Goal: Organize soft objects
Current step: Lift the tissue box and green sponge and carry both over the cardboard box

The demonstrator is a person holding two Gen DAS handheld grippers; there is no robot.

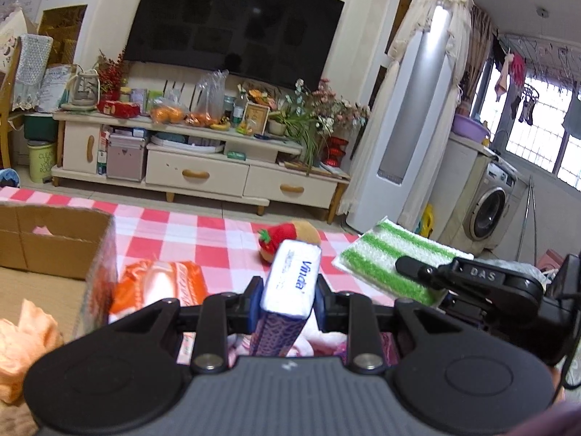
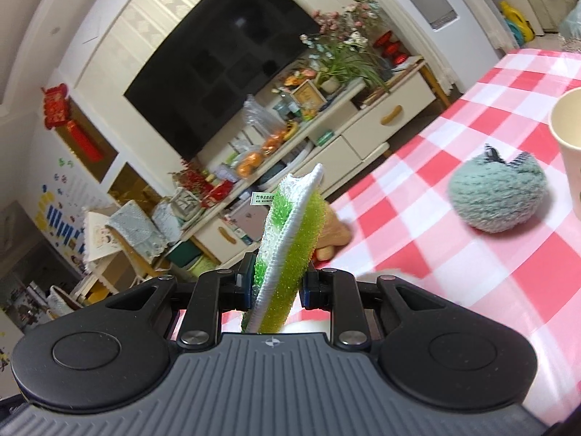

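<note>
**Both grippers loaded above the checked surface**

The left gripper (image 1: 287, 303) has its fingers pinching a white tissue pack (image 1: 292, 279) with blue lettering; the pack stands nearly upright between the blue pads, its purple patterned lower end dropping out of sight behind the gripper body. The right gripper (image 2: 277, 285) has its fingers clamped on a green-and-white striped cloth (image 2: 290, 239), held edge-on in its own view so the white hem runs up the middle and the top corner flops over. In the left wrist view the same cloth spreads flat and lifted at the right, with the other gripper's black arm across its near edge.

Just beyond the tissue pack, a small plush toy (image 1: 287, 238) with a red strawberry-like part sits on the red-and-white checked surface (image 1: 203, 229). To the left of the pack lies an orange packet (image 1: 163, 283), touching or nearly touching the wall of an open cardboard box (image 1: 54, 243) at the near left. A peach-coloured soft thing (image 1: 25, 348) lies in the box's near part, though the lens edge blurs it too much to say what it is.

From the right wrist, a teal fuzzy ball (image 2: 499, 194) rests on the surface to the right, and a pale paper cup (image 2: 568, 145) stands just beside it at the frame's edge. A tan plush shape (image 2: 332, 234) peeks out behind the cloth.
</note>
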